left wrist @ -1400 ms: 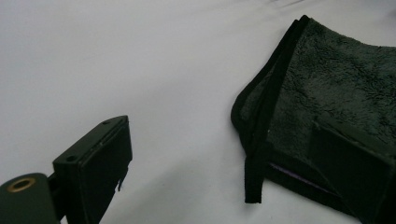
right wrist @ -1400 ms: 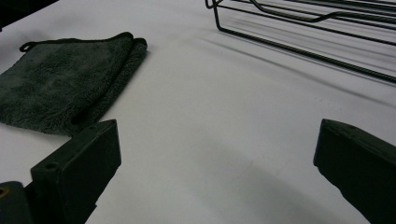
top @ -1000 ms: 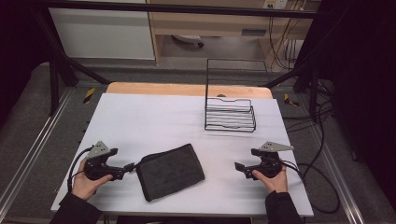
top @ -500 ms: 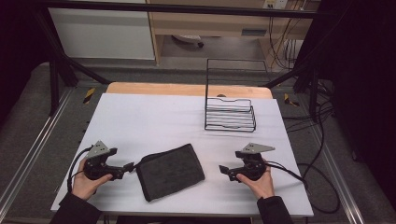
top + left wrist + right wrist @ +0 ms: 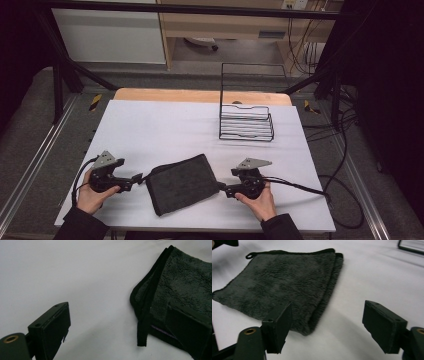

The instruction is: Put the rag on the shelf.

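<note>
A dark folded fleece towel (image 5: 184, 183) lies near the front of the white table (image 5: 160, 125). In the high view my left gripper (image 5: 136, 178) sits at the towel's left corner and my right gripper (image 5: 224, 189) at its right edge. In the left gripper view the gripper (image 5: 117, 336) is open; the towel's corner (image 5: 185, 290) and its hanging loop (image 5: 144, 322) lie by the right jaw. In the right gripper view the gripper (image 5: 330, 328) is open low over the table, with the towel's near corner (image 5: 282, 282) beside its left jaw. Neither holds anything.
A black wire rack (image 5: 246, 122) stands at the back right of the table, its edge showing in the right gripper view (image 5: 410, 246). Cables (image 5: 305, 187) trail off the table's right side. Bare white surface lies between the towel and the rack.
My right gripper has moved left across the table until its tips reach the towel's right edge. The left gripper and the towel have stayed put.
</note>
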Tool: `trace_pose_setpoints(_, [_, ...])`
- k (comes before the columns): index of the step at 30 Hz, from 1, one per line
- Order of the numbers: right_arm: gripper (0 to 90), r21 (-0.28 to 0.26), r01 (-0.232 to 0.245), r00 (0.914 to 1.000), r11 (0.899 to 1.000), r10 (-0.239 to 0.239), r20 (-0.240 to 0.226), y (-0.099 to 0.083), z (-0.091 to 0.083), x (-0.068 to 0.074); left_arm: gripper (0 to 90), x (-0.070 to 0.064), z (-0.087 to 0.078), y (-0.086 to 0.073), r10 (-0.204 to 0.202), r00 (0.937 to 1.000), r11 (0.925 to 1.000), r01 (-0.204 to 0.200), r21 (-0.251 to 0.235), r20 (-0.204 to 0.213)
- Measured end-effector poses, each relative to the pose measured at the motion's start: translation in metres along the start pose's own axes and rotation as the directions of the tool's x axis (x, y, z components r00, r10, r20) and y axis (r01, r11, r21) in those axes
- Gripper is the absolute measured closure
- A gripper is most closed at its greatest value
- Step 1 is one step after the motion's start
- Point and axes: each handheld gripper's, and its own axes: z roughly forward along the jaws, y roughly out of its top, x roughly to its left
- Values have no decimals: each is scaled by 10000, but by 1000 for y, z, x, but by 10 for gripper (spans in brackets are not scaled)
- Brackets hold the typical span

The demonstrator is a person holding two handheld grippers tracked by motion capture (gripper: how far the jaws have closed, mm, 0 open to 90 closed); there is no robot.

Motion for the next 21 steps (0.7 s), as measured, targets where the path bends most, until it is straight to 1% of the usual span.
trace_pose_setpoints(2, [334,75,30,10000,10000,-29,-87,0,4,5,70,0,0,0,-4,10000,10000,4,-6,-15])
trace_pose_setpoints(3, [334,75,30,10000,10000,-29,-87,0,4,5,70,0,0,0,-14,10000,10000,14,-10,-21])
trace_pose_setpoints(4, [403,112,159,9998,9998,-158,-124,0,8,9,70,0,0,0,-24,10000,10000,24,-7,-26])
trace_pose_setpoints(5, [403,112,159,9998,9998,-158,-124,0,8,9,70,0,0,0,-12,10000,10000,12,-2,-36])
trace_pose_setpoints(6, [459,260,225,9997,9994,-223,-72,0,12,13,71,0,0,0,-8,10000,10000,8,4,-41])
trace_pose_setpoints(7, [494,304,302,9995,9991,-301,-35,0,14,15,71,0,0,0,-3,10000,10000,3,7,-49])
trace_pose_setpoints(9, [541,398,320,9995,9987,-319,-25,-1,17,17,72,-1,0,0,-4,10000,10000,4,0,-79])
trace_pose_setpoints(11, [589,577,34,9999,9983,-28,-100,-2,20,19,72,0,0,0,5,10000,10000,-5,65,-69])
trace_pose_setpoints(14, [629,765,-53,9999,9971,61,-106,-4,23,19,73,0,0,0,6,10000,10000,-5,74,-86])
trace_pose_setpoints(16, [655,808,-70,9999,9967,80,-122,-5,24,20,74,0,1,0,0,10000,10000,1,80,-95])
trace_pose_setpoints(21, [736,924,-302,9993,9953,321,-190,-7,25,21,75,-1,1,0,18,9999,9999,-17,109,-124])
